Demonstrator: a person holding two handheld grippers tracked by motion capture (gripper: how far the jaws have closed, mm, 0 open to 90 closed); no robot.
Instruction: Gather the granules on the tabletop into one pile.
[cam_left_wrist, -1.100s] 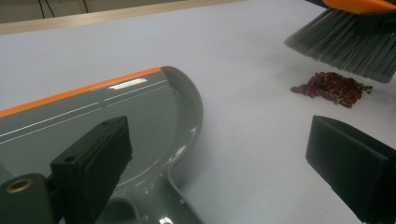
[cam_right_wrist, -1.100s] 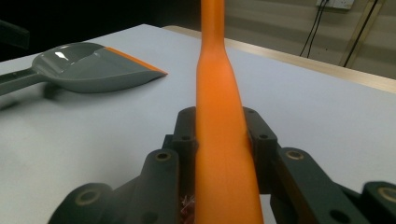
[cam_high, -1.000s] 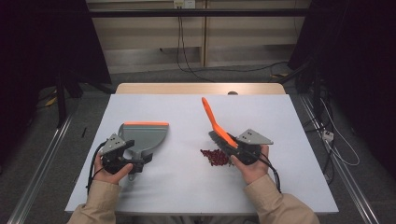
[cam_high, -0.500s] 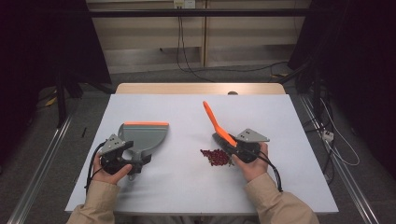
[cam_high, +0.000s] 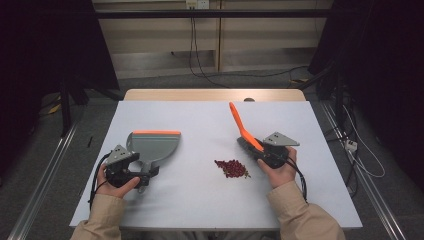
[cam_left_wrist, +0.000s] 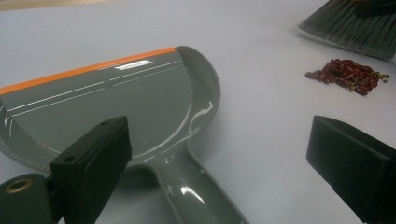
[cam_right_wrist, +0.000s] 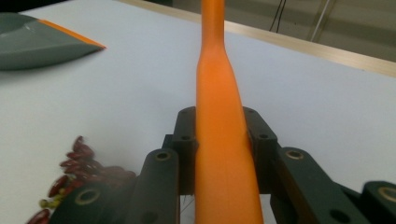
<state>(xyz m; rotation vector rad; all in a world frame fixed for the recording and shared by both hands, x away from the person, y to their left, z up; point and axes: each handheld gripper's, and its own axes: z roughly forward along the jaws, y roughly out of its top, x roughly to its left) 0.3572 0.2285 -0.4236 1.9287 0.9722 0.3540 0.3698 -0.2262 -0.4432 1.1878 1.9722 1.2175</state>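
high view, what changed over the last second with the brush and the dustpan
The right gripper, shut on the orange-handled brush, has shifted a little to the right and toward the person, so the bristles now sit just right of the red beans. The beans, the grey dustpan and the left gripper at its handle stayed where they were.

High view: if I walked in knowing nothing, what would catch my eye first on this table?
Probably the bright orange brush handle, sticking up at a slant right of centre, clamped in the right gripper. Beside its bristles lies a small pile of dark red beans on the white table. At the left, a grey dustpan with an orange lip lies flat by the left gripper.
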